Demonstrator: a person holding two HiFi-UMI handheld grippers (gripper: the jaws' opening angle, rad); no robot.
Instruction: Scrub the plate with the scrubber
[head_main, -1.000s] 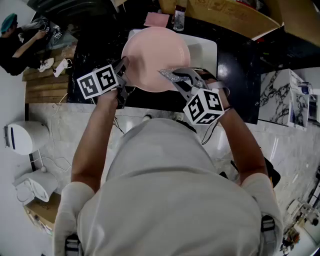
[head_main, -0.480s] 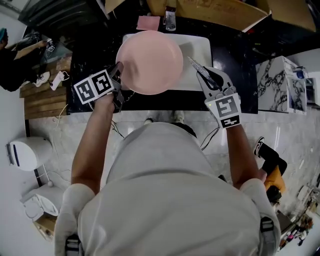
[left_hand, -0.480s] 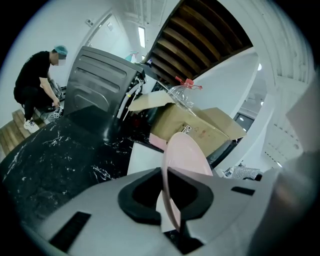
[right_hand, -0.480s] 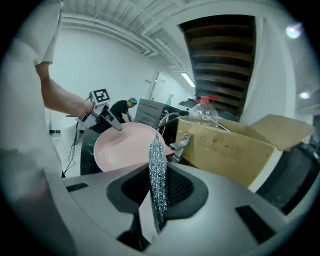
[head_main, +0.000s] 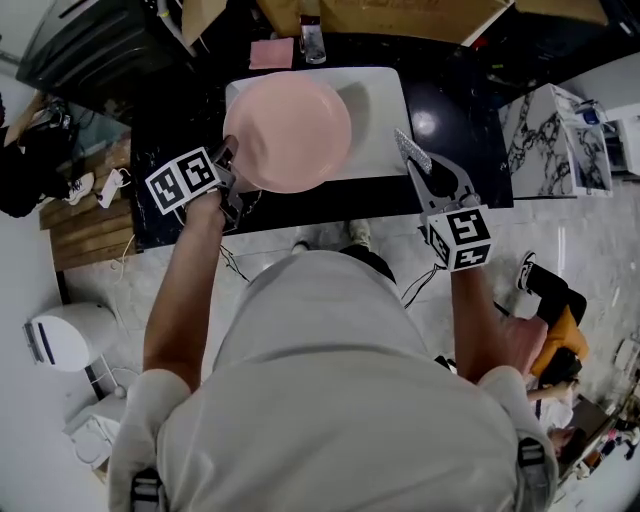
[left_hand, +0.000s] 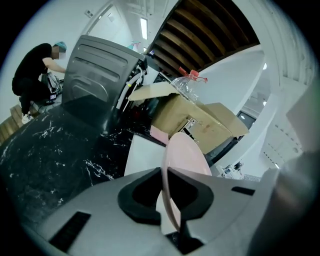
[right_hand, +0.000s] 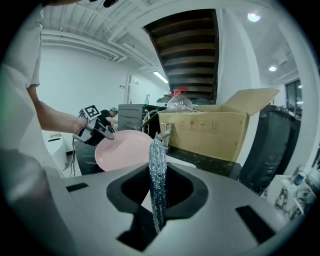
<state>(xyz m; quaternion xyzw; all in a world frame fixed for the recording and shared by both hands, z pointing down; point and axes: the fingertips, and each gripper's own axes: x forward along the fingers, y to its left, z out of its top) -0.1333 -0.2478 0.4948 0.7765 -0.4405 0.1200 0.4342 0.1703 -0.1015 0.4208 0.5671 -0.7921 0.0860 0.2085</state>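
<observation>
A pink plate (head_main: 290, 132) hangs over the white sink (head_main: 385, 120), held by its left rim in my left gripper (head_main: 226, 158). In the left gripper view the plate (left_hand: 186, 154) stands edge-on, pinched between the jaws of the left gripper (left_hand: 166, 200). My right gripper (head_main: 415, 158) is off to the plate's right, over the black counter, shut on a flat silver scrubber (head_main: 409, 150). The right gripper view has the scrubber (right_hand: 158, 175) upright between the jaws of the right gripper (right_hand: 159, 190), with the plate (right_hand: 124, 149) well beyond and to the left. Scrubber and plate are apart.
A black marbled counter (head_main: 455, 95) surrounds the sink. Behind it stand a cardboard box (right_hand: 212, 131), a clear bottle (head_main: 311, 40) and a pink cloth (head_main: 270, 53). A marble block (head_main: 545, 135) is at the right. A second person (head_main: 25, 165) crouches far left.
My right gripper has pulled the scrubber off the plate's right rim and swung out to the right, clear of the plate. The left gripper still holds the plate.
</observation>
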